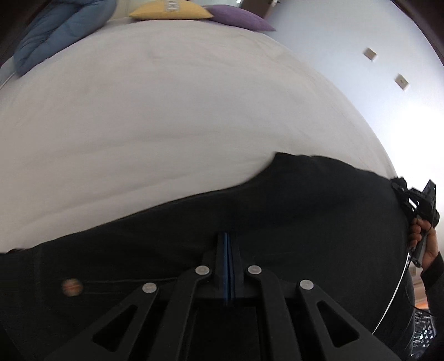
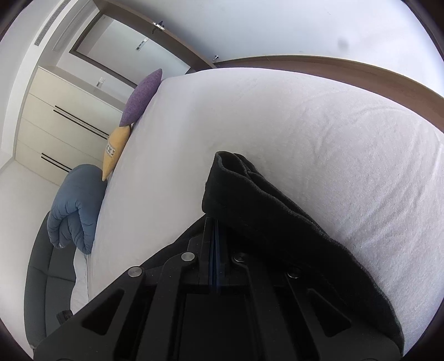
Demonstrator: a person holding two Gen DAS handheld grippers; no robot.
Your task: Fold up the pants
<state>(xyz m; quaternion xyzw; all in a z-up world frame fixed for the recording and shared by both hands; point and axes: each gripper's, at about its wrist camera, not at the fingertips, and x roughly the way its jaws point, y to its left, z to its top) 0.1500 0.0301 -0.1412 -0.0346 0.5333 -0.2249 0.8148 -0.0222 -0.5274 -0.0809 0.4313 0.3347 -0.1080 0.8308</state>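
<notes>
**Both grippers closed at the black pants on the bed**

The left gripper (image 1: 228,241) has its two fingers pressed together with no gap showing. Their tips sit against the black pants (image 1: 249,222); whether a fold of cloth is pinched between them cannot be told, as the dark fabric and dark fingers run together. A round coppery button (image 1: 72,286) shows on the pants to the left of the fingers.

The right gripper (image 2: 215,222) is likewise closed, and its tips disappear under a bunched edge of the pants (image 2: 263,211), which drapes up over the fingers and away to the lower right. The cloth appears clamped there. In the left wrist view, the hand (image 1: 424,244) holding that gripper is seen at the far right edge of the garment.

The pants lie spread across the near part of a white bed sheet (image 1: 166,111). At the far end of the bed are a purple pillow (image 1: 238,16), a yellow pillow (image 1: 169,11) and a rolled blue quilt (image 1: 58,30). Beyond the bed, the right wrist view shows cream drawers (image 2: 61,116).
</notes>
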